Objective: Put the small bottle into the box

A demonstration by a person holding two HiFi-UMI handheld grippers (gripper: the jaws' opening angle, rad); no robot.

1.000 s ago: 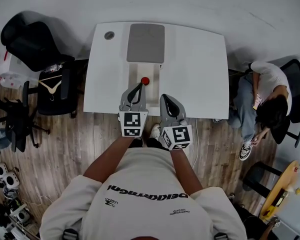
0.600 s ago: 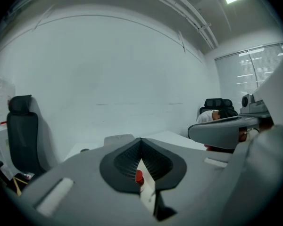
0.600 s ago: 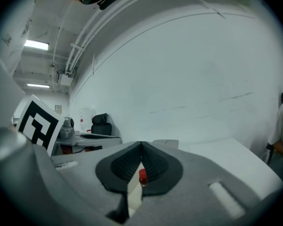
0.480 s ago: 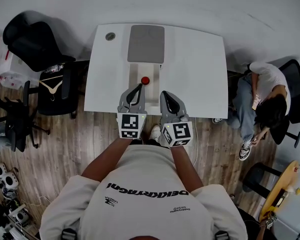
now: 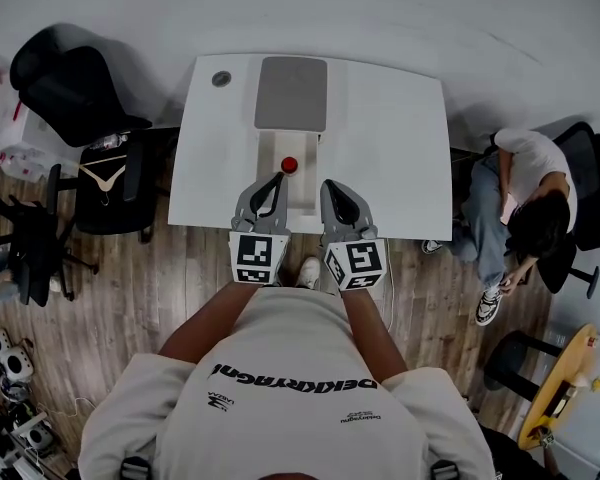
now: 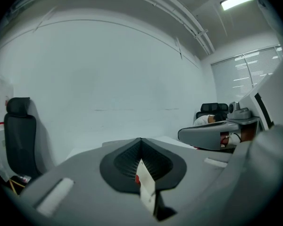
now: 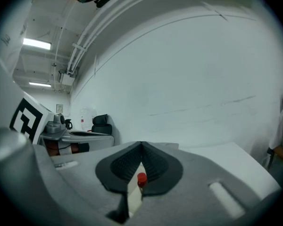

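A small bottle with a red cap [image 5: 289, 164] stands in the open white box [image 5: 268, 160] on the white table [image 5: 400, 148]. The box's grey lid [image 5: 291, 93] lies flat behind it. My left gripper [image 5: 278, 178] is shut and empty, its tips just short of the bottle on the near side. My right gripper [image 5: 330, 185] is beside it to the right, also shut and empty. In the right gripper view the red cap [image 7: 141, 177] shows through the slit under the closed jaws. The left gripper view shows a sliver of the box [image 6: 146, 187].
A small round grey disc [image 5: 221, 78] sits in the table's far left corner. Black office chairs [image 5: 65, 83] and a rack with a hanger [image 5: 103, 174] stand to the left. A person [image 5: 525, 203] sits on a chair to the right of the table.
My left gripper has lifted a little and drawn back from the bottle. The right gripper has stayed where it was. Both stay shut.
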